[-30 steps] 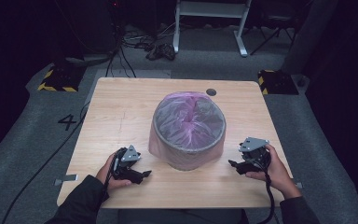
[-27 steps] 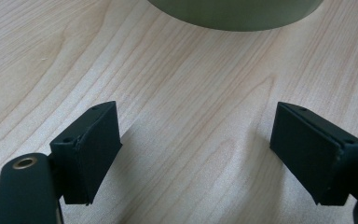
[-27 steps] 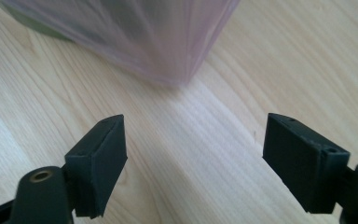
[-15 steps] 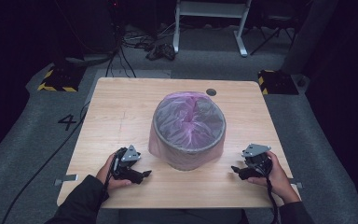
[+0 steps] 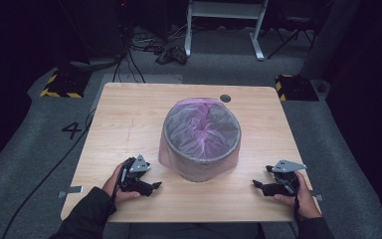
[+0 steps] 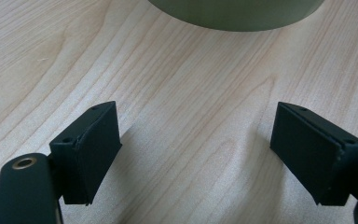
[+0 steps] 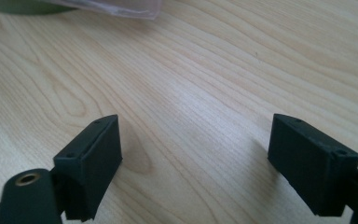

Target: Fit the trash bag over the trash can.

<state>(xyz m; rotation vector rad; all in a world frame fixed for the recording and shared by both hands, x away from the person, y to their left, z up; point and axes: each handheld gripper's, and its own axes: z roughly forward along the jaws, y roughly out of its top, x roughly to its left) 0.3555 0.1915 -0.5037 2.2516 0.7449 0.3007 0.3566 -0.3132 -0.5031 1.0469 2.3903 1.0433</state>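
Surface: one light wooden table (image 5: 129, 119), with one dark round grommet (image 5: 225, 98) at its far edge. Room: grey carpeted floor, dark surroundings, cables and a white frame stand beyond the far side.

One grey bin (image 5: 202, 149), lined with one pink bag (image 5: 199, 124), upright at the table's centre.

Two grippers, both at the near edge: left gripper (image 5: 151, 186), jaws released, nothing between them; right gripper (image 5: 258, 186), jaws just opened wider, nothing between them. Both stand apart from the bin, one on each side.
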